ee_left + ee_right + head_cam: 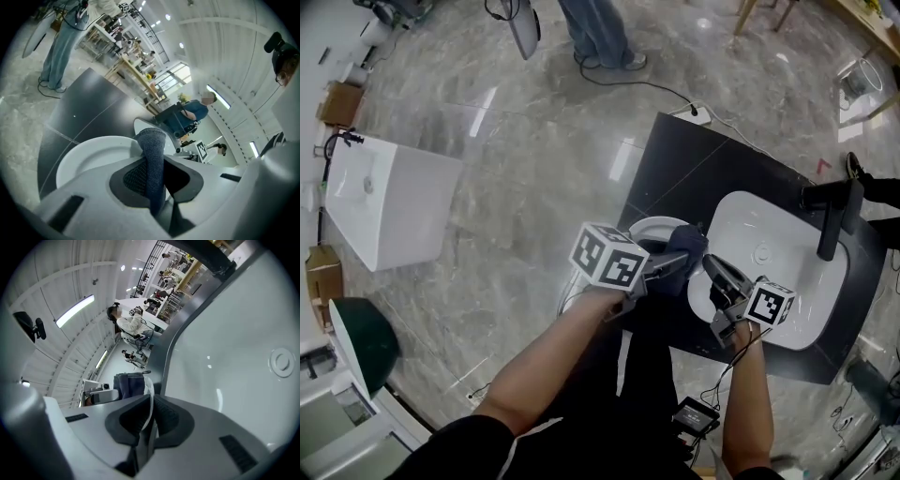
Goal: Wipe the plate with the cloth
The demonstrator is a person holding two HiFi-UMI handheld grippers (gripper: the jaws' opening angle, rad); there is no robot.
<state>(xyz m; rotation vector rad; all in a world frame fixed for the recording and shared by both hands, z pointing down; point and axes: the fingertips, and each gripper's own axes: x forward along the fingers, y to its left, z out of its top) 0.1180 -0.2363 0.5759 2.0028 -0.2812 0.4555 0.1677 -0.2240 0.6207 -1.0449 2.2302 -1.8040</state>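
1. The person's two bare forearms [581,347] enter from the lower edge of the head view. Each bears a gripper with a square-marker cube.
2. Left gripper [673,265]: the jaws are clenched on a dark blue-grey cloth [687,246]. In the left gripper view the left gripper [154,176] shows the cloth [153,154] pinched between its pads, with a folded end standing out past the jaw tips.
3. Right gripper [712,274]: in the right gripper view the right gripper [147,417] has its jaws clamped on the thin white rim of the plate [150,401].
4. Plate [654,228]: white and round, just left of the white sink basin [773,246], above the near edge of the black worktop [680,169]. The left gripper's cube [609,255] covers much of it.
5. The cloth's free end sits at the plate's rim on the side facing the sink basin. Contact with the plate [86,161] cannot be confirmed.
6. A black faucet [832,217] stands at the far right side of the sink basin.
7. A second white basin [389,202] rests on the grey marble floor [516,150], well apart from the sink basin, at the left of the head view.
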